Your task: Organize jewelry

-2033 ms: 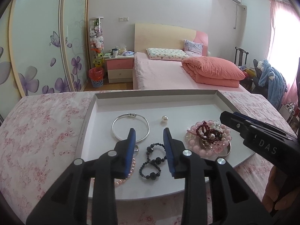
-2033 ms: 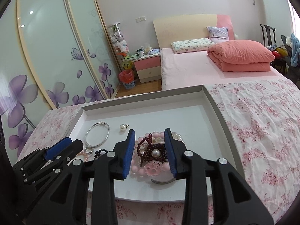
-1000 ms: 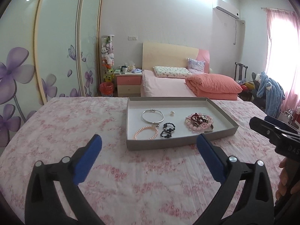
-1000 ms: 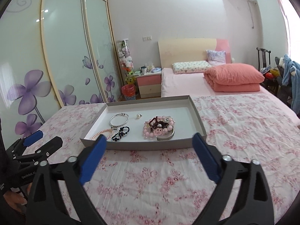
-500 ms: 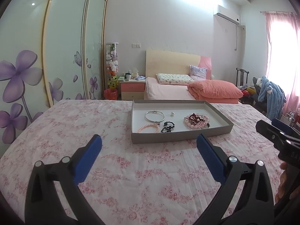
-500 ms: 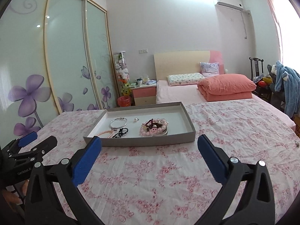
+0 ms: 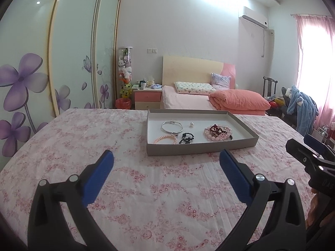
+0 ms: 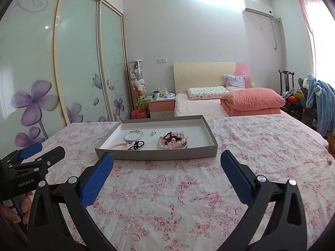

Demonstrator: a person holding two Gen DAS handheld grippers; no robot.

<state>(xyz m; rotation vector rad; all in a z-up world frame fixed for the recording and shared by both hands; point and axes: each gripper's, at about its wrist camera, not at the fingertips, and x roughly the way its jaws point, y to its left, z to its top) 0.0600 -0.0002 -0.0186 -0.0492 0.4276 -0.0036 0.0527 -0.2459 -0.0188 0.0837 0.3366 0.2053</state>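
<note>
Room: bed (image 7: 209, 102) with a folded orange quilt (image 7: 240, 102) lies far beyond the fingertips.
Surface: floral cloth (image 7: 163, 188) runs bare between both grippers and the tray.
Tray: grey tray (image 7: 201, 145) sits ahead of both finger pairs, well apart from them.
Contents: bead pile (image 7: 217, 135) right; silver bangle (image 7: 171, 127), pink pearl bracelet (image 7: 165, 139), black bead bracelet (image 7: 186, 138) left; pearl (image 7: 191, 124) between.
Left gripper (image 7: 166, 160): spread wide, empty.
Right gripper (image 8: 166, 160): spread wide, empty.
</note>
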